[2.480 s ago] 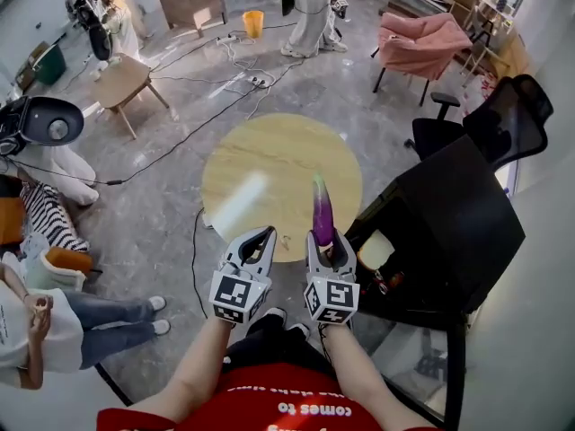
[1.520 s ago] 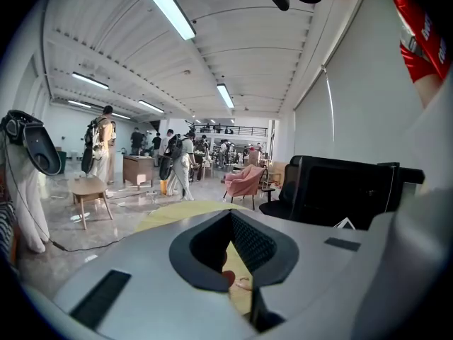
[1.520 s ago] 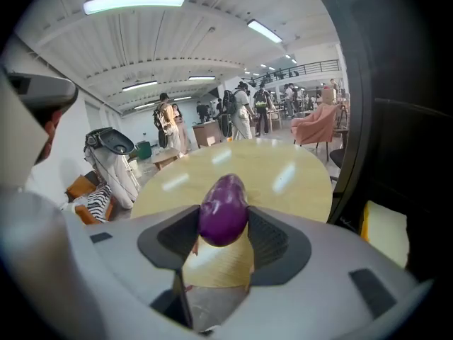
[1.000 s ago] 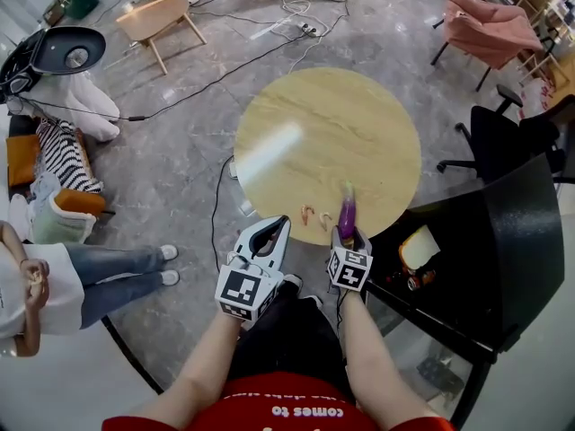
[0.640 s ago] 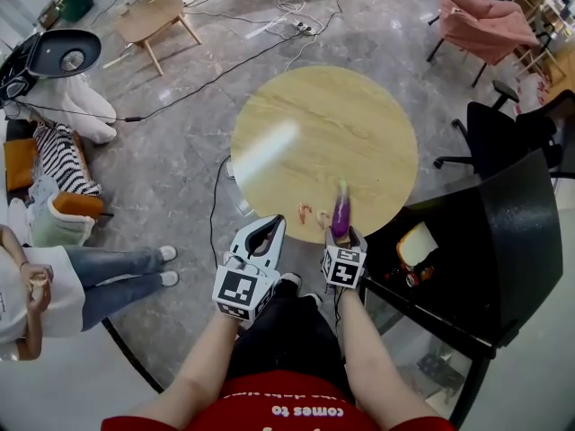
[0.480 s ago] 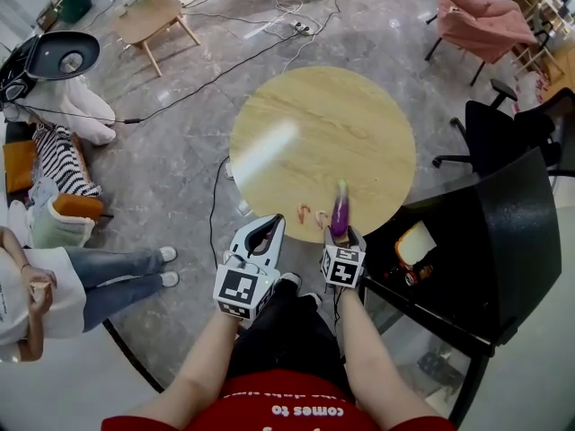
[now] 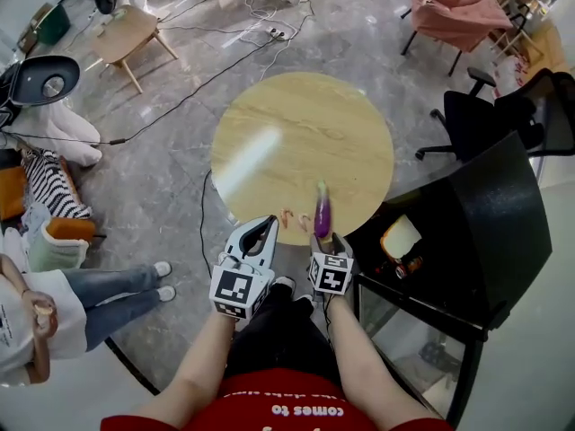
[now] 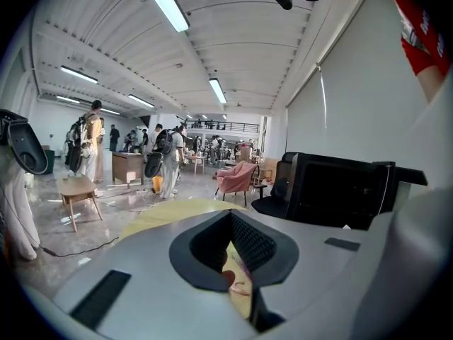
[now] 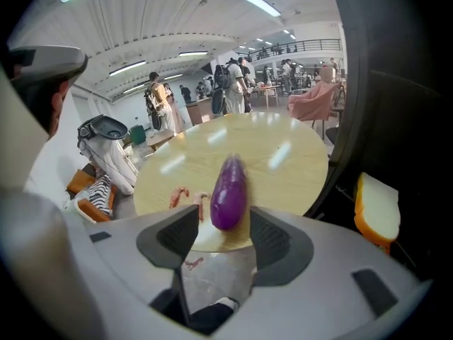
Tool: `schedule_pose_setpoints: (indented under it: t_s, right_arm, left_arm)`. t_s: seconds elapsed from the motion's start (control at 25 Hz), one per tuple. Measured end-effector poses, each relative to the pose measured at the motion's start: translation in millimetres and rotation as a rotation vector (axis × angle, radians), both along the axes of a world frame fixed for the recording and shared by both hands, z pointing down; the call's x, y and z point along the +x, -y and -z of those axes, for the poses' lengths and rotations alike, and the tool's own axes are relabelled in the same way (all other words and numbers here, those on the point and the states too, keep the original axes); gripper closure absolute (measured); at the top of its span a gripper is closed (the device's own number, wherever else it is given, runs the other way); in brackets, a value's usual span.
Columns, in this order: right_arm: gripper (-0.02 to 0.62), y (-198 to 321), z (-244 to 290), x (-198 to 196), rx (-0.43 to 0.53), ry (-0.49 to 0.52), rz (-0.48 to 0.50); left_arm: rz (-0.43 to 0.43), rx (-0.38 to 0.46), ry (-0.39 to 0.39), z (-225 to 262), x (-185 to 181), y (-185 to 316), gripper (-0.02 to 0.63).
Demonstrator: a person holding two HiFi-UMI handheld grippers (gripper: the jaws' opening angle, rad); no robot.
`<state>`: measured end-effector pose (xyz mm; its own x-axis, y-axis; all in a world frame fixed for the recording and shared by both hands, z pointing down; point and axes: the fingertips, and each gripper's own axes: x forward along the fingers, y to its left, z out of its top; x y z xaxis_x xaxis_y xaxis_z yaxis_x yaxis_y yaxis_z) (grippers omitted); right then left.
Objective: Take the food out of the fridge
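Note:
A purple eggplant [image 7: 321, 212] [image 9: 228, 190] sticks forward out of my right gripper [image 7: 321, 239] [image 9: 216, 222], which is shut on its thick end just above the near edge of the round wooden table [image 7: 296, 142]. Two small pink shrimp-like pieces [image 7: 287, 215] [image 9: 177, 195] lie on the table just left of the eggplant. My left gripper [image 7: 266, 224] [image 8: 228, 271] hovers beside them, its jaws together and holding nothing. The black fridge [image 7: 476, 214] stands open at the right, with a slice of bread [image 7: 400, 238] [image 9: 379, 211] on its shelf.
The fridge's glass door [image 7: 395, 339] hangs open beside my right arm. A black office chair [image 7: 467, 119] and a pink armchair [image 7: 454, 12] stand beyond the fridge. A person [image 7: 54, 303] stands at the left, and cables [image 7: 180, 88] run across the floor.
Since the earliest frame the eggplant has come down from a raised position to the table's near edge. Over the last second both grippers have drifted slightly; the grip is unchanged.

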<state>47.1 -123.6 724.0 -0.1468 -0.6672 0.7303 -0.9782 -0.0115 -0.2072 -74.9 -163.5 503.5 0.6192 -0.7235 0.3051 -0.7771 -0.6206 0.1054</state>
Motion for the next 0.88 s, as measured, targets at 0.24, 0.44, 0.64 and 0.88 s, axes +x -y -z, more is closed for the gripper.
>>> schedule_pose_setpoints:
  t_s: [0.24, 0.44, 0.64, 0.88]
  right_arm:
    - [0.37, -18.3, -0.1, 27.0, -0.003, 0.194, -0.155]
    - [0.371, -41.7, 0.2, 90.3, 0.101, 0.574, -0.632]
    - [0.371, -77.9, -22.5, 167.3, 0.257, 0.843, -1.128]
    - [0.337, -96.4, -55.2, 207.9, 0.34, 1.036, -1.333]
  left_arm:
    - [-0.068, 0.02, -0.018, 8.1, 26.6, 0.9, 0.603]
    - [-0.138, 0.009, -0.012, 5.1, 47.3, -5.4, 0.603]
    - [-0.204, 0.0, 0.004, -4.4, 67.2, -16.3, 0.603]
    - [-0.264, -0.028, 0.041, -28.7, 79.9, -31.3, 0.603]
